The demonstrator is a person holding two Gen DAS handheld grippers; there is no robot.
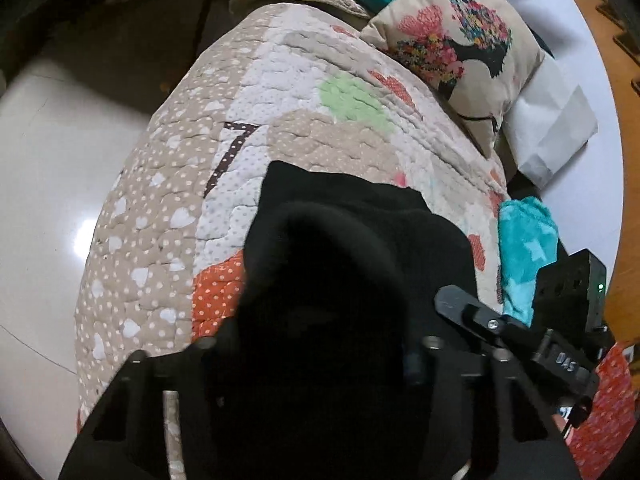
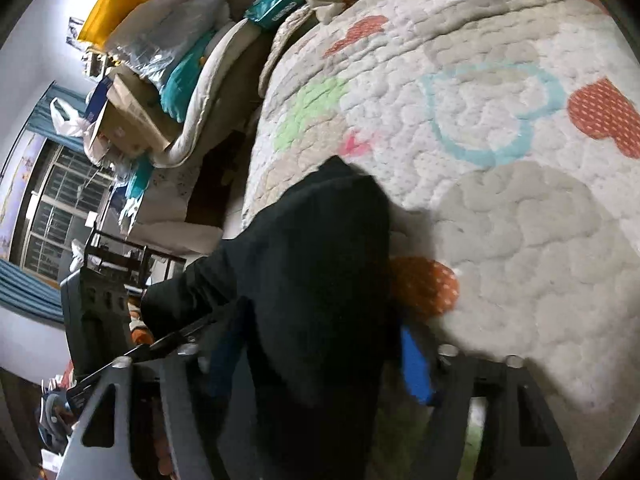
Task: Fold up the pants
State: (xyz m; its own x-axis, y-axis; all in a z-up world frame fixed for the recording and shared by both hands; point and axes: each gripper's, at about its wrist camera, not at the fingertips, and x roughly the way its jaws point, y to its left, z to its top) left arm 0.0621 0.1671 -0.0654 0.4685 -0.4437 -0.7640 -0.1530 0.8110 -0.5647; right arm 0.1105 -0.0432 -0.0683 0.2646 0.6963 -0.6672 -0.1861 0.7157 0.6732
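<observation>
Black pants point(image 1: 352, 248) bunched up in a dark, soft-looking mass, no seams or details readable. In the left wrist view they drape over and between the fingers of the left gripper point(image 1: 316, 364), which is clamped on the fabric; the far end of the cloth lies on the quilt point(image 1: 304, 92). In the right wrist view the pants point(image 2: 320, 272) run up from the right gripper point(image 2: 320, 376), also closed on the cloth, blue pads point(image 2: 416, 364) pressed against the fabric on either side. The cloth's far tip reaches onto the quilt point(image 2: 520, 208), near its left edge.

Surface is a bed w/ a quilted cover: beige & white patches, polka dots, orange hearts, a green blob, a brown "7". Far right in the left wrist view: floral cushion point(image 1: 460, 40), white pillow point(image 1: 560, 120) beside it, teal fleece cloth point(image 1: 524, 248) at the quilt's right edge. Shiny pale tile floor point(image 1: 52, 184) to the left.

Right wrist view, left side: cluttered pile of bags & boxes point(image 2: 152, 64), a yellow bag on top, barred window point(image 2: 60, 208) w/ blue curtains beyond.
</observation>
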